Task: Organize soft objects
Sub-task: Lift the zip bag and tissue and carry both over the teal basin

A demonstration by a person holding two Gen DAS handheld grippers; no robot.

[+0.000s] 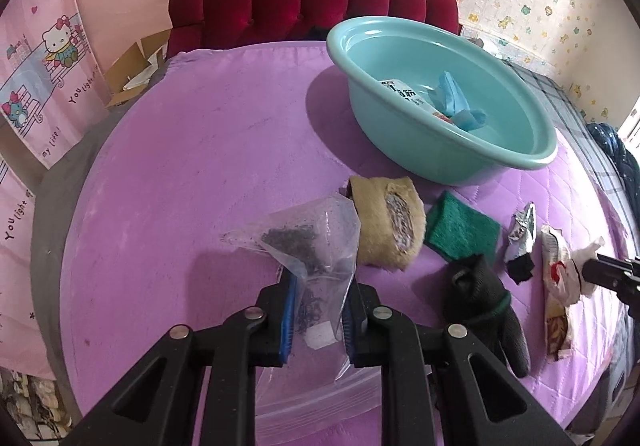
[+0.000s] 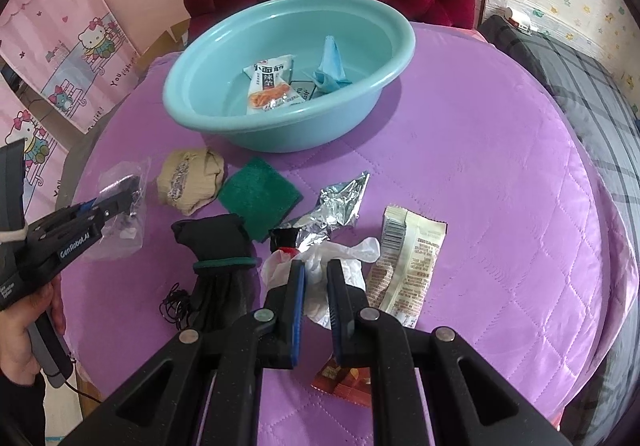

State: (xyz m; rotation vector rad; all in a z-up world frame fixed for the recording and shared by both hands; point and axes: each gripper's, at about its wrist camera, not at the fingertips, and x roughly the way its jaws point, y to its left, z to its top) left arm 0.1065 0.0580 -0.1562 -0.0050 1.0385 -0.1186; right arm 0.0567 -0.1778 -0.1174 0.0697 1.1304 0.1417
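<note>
Only rightward: snack packet (image 2: 269,85) in basin (image 2: 192,114); left tongs (image 1: 320,282) clamping clear bag (image 1: 316,246), right tongs (image 2: 316,278) clamping white glove (image 2: 352,250).

Bright daylight, soft shadows, sharp centre, fisheye-warped dark edges.

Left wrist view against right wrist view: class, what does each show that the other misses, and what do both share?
Left wrist only: dark crumbs inside the clear bag gripped by the left tongs.
Right wrist only: the hand holding those tongs, and an orange snack packet.
Both: the teal basin, green scouring pad, black glove.
</note>
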